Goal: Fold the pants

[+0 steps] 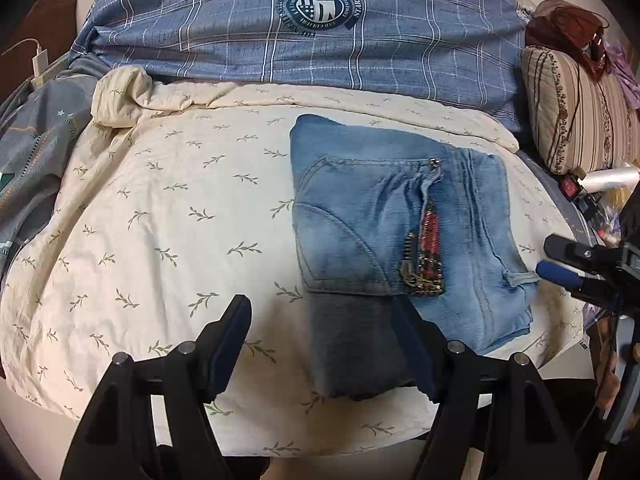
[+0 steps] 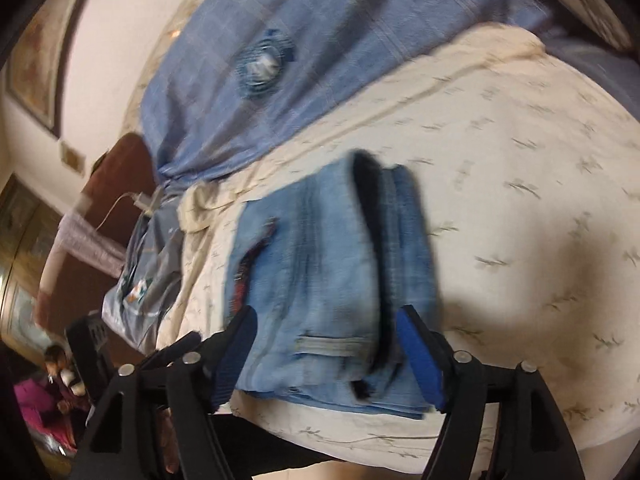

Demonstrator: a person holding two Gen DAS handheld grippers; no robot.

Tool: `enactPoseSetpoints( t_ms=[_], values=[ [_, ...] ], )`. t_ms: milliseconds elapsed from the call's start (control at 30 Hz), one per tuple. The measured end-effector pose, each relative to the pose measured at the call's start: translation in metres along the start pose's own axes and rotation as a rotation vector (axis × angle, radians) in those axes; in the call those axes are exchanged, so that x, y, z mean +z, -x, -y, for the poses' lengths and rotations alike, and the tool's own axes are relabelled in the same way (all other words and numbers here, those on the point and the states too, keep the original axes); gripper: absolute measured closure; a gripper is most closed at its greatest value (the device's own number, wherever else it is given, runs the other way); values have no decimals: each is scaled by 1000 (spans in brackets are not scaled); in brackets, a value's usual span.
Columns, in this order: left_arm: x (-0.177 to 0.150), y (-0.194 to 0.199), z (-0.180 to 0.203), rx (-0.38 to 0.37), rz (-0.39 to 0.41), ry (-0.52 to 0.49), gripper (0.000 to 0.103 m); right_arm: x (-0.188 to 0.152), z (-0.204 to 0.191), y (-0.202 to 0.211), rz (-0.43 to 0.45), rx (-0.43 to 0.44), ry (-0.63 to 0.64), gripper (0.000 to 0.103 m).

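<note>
Light blue jeans (image 1: pixel 392 232) lie folded into a compact stack on a cream leaf-print sheet (image 1: pixel 168 208), zipper fly facing up. My left gripper (image 1: pixel 324 344) is open and empty, hovering at the stack's near edge, its right finger over the dark denim layer. My right gripper (image 1: pixel 560 264) comes in from the right, close to the jeans' right edge. In the right wrist view the jeans (image 2: pixel 320 272) lie between my open right gripper's (image 2: pixel 328 356) fingers, which straddle the stack's near end. That view is blurred, so contact is unclear.
A blue plaid quilt (image 1: pixel 304 32) lies across the back of the bed. A striped pillow (image 1: pixel 576 112) and small clutter sit at the right edge. A grey blanket (image 1: pixel 32 148) and a charger with cable (image 1: pixel 40 60) are at the left.
</note>
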State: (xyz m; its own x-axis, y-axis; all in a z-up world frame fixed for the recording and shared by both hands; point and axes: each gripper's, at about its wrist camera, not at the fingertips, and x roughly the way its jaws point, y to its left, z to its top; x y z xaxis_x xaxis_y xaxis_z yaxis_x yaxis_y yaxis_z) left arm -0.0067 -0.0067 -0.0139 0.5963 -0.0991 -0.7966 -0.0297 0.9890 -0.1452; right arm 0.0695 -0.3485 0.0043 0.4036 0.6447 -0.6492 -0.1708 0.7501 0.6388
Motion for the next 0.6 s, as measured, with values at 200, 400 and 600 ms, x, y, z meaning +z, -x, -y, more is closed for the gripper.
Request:
enactPoseSetpoints(
  t_ms=[200, 400, 600],
  values=[
    [10, -13, -23, -136, -45, 135, 24, 14, 29, -6, -41, 23, -131, 25],
    [22, -41, -49, -262, -101, 332, 22, 29, 30, -16, -80, 7, -115, 19],
    [26, -55, -33, -275, -132, 307, 20, 31, 21, -43, -138, 28, -89, 19]
  ],
)
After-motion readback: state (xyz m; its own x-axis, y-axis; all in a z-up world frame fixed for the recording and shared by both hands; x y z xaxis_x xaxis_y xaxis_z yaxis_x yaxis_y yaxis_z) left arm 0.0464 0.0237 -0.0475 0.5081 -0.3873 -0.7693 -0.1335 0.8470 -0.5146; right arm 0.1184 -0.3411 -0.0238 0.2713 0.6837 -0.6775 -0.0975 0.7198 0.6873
